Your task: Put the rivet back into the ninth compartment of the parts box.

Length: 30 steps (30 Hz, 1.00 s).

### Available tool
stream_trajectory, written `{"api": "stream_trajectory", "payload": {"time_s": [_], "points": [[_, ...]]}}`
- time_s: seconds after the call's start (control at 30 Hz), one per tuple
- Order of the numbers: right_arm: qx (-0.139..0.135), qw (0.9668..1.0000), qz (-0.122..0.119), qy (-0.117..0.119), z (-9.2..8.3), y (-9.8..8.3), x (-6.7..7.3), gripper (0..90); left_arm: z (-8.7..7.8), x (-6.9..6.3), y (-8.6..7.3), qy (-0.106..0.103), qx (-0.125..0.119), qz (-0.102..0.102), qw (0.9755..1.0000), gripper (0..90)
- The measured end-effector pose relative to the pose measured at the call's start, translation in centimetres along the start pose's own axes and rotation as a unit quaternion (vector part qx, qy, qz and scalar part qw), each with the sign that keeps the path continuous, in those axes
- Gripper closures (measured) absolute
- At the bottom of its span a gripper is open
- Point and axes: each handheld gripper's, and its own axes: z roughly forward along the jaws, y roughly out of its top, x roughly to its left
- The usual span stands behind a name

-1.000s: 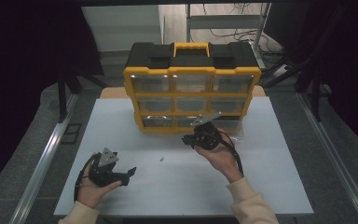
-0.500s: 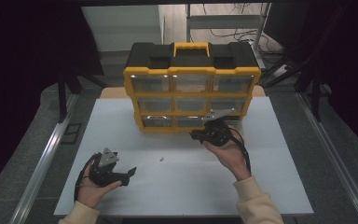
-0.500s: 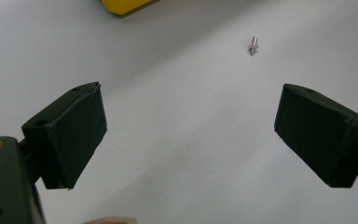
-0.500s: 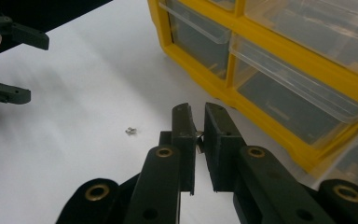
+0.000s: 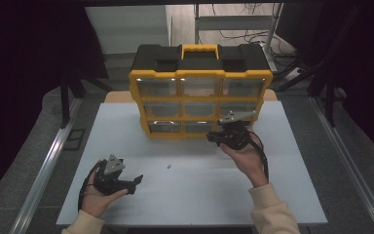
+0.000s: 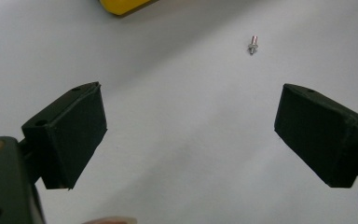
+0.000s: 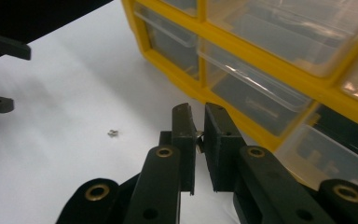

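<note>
One white table (image 5: 195, 195) carries everything. One yellow and black organizer (image 5: 200, 92) stands at the far middle of the table, with one yellow handle (image 5: 198, 48) on its black top and nine clear drawers in three rows of three. The bottom right drawer (image 7: 328, 156) is pulled out a little, as the right gripper view shows; the other eight look shut.

Two grippers, one per hand. The right gripper (image 5: 224, 138) is held just in front of the bottom right drawer, near the organizer's lower edge. Its jaws are closed almost together and pinch one small metal part (image 7: 199, 138) between them; it is too small to tell what kind. The left gripper (image 5: 132, 182) sits at the near left of the table, well apart from the organizer, its jaws wide open with nothing between them.

One small screw (image 6: 254, 45) lies loose on the bare table, between the two grippers, nearer the left one and beyond its open jaws. It touches nothing. The same screw shows in the high view at mid table, in front of the organizer.
</note>
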Motion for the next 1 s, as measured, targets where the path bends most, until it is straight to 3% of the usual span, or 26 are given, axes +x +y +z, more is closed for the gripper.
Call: {"api": "stream_trajectory", "payload": {"time_s": [1.0], "points": [[-0.002,0.9985,0.027,-0.048,-1.0,-0.9,-2.6,83.1,-0.1,0.3,0.0,0.001,-0.002,-0.004,1.0000,9.3]]}}
